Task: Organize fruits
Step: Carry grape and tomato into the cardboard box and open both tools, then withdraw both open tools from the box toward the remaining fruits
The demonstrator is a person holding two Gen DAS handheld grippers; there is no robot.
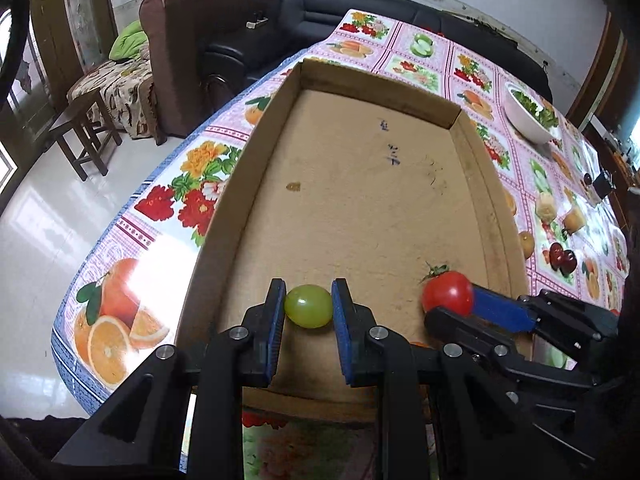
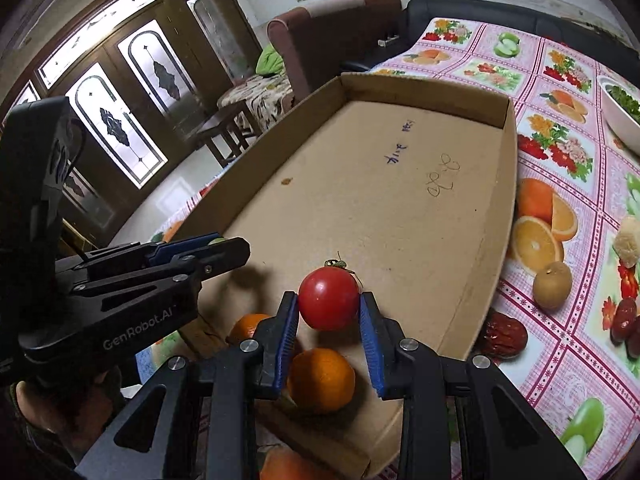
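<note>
between the blue pads of our left gripper [image 1: 308, 307] sits a green grape [image 1: 308, 311], pinched on both sides and held over the near end of the cardboard tray [image 1: 496, 216]. just to its right, our right gripper [image 2: 329, 314] clamps a red tomato [image 2: 329, 303] with its green stem pointing toward the far end; it hangs over the same near end of the tray. both claws are closed on their fruit. on the tray floor under the right gripper lies an orange [image 2: 321, 380], with a second orange [image 2: 247, 326] to its left, partly hidden behind the finger. we cannot tell whether grape or tomato touches the cardboard. handwritten marks [image 2: 443, 179] show on the bare floor farther along. outside the tray's right wall, on the fruit-printed tablecloth [image 2: 568, 92], rest a small brown pear [image 2: 552, 285] and a red date [image 2: 504, 334] near the tray's corner, more dates [image 2: 625, 319] farther right. a white bowl of greens [image 1: 528, 114] stands near the table's far side.
</note>
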